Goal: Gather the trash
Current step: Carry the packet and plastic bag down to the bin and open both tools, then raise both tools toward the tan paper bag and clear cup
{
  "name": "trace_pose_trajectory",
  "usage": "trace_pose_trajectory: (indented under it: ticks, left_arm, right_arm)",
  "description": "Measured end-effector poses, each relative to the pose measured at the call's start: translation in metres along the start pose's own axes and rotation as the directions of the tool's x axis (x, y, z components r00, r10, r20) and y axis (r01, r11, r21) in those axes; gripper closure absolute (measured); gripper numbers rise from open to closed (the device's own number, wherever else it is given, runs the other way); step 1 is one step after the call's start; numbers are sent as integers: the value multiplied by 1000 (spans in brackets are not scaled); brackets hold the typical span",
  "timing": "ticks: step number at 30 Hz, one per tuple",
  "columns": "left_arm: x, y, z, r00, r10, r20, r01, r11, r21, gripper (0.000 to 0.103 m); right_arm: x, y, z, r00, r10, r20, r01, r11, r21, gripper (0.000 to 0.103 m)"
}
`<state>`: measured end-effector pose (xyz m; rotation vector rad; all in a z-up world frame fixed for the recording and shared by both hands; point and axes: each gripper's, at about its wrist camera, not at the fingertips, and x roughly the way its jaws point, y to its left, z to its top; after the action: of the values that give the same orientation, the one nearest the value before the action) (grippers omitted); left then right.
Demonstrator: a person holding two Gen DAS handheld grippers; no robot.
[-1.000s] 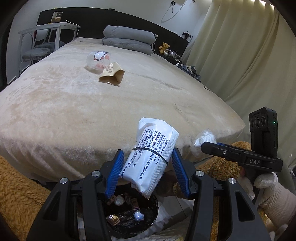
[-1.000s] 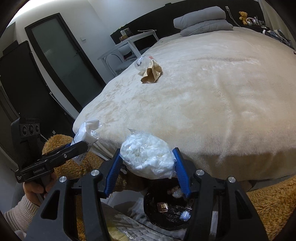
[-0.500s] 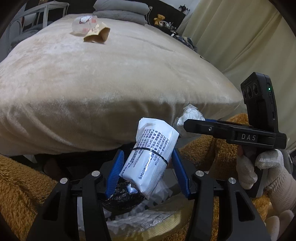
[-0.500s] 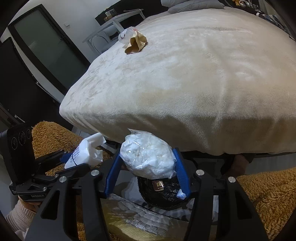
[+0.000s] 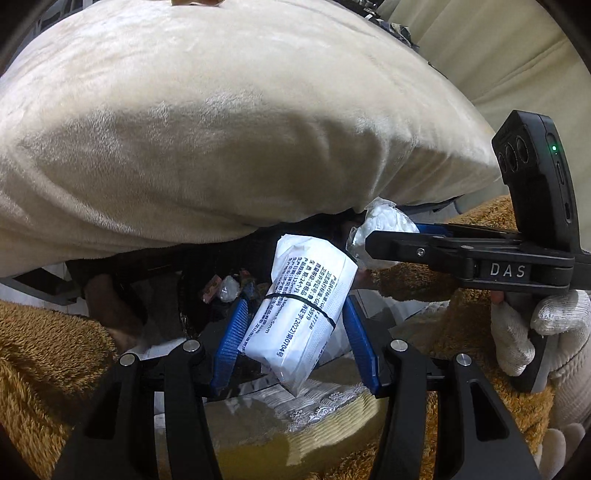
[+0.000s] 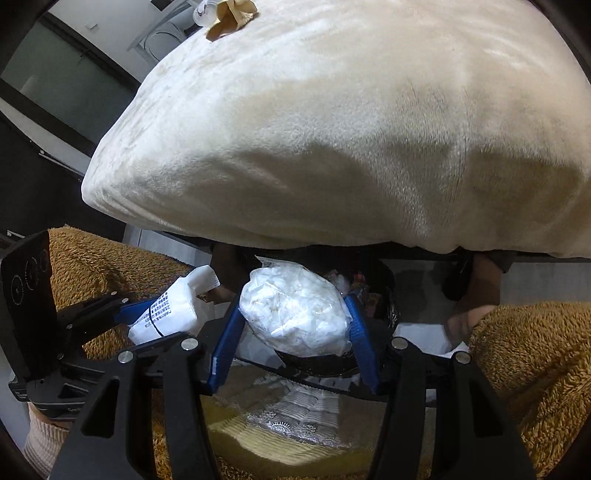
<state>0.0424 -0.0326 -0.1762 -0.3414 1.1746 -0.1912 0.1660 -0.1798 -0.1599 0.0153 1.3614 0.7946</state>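
Observation:
My left gripper [image 5: 295,314] is shut on a white printed packet [image 5: 314,280] with a black band around it. The packet hangs over a black-lined trash bin [image 5: 207,314] that has several wrappers inside. My right gripper [image 6: 291,314] is shut on a clear bag of white crumpled tissue [image 6: 295,310], held above the same bin [image 6: 325,363]. The two grippers sit side by side; the left gripper [image 6: 140,314] with its packet [image 6: 173,310] shows in the right wrist view. A brown paper bag [image 6: 231,18] and a clear cup [image 6: 203,11] lie far up on the bed.
The bed [image 5: 221,129], under a cream blanket, overhangs just behind the bin. Brown fuzzy rug [image 6: 535,350] flanks the bin on both sides. A white-gloved hand [image 5: 524,332] holds the right gripper's handle. A dark door [image 6: 55,92] stands at the left.
Both grippers have sunk and tipped downward, still holding the packet and the tissue bag. The bed now fills the upper view, and the bin sits behind the held items.

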Motion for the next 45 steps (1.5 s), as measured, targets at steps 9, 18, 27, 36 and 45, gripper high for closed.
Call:
trace_pose_trajectory:
  ticks: [9,18,27,36,45]
  left_arm:
    - [20,10,2,996,13,-84,-17,999,-46,49]
    - [23,12,6,994,48,-97,-56,995,-80,25]
    - [14,14,6,997,45,-69,-52,994,-94,25]
    - [-25,18,5,996,6,87,3,995,-101,25]
    - [-71,29,27,963,-24,269,44,997,-68,25]
  right_arm:
    - [16,-5,7,997,39,-64,-36,998,47,45]
    - [24,-18,13,994,63,-89,-52,992,117,32]
    - [21,-14,13,997,53,-65,-47,995,84,32]
    - [-28,1,4,984,119,134,-115,993,-34,32]
    - [-88,14,20,910,192,368,-125,972,-198,32]
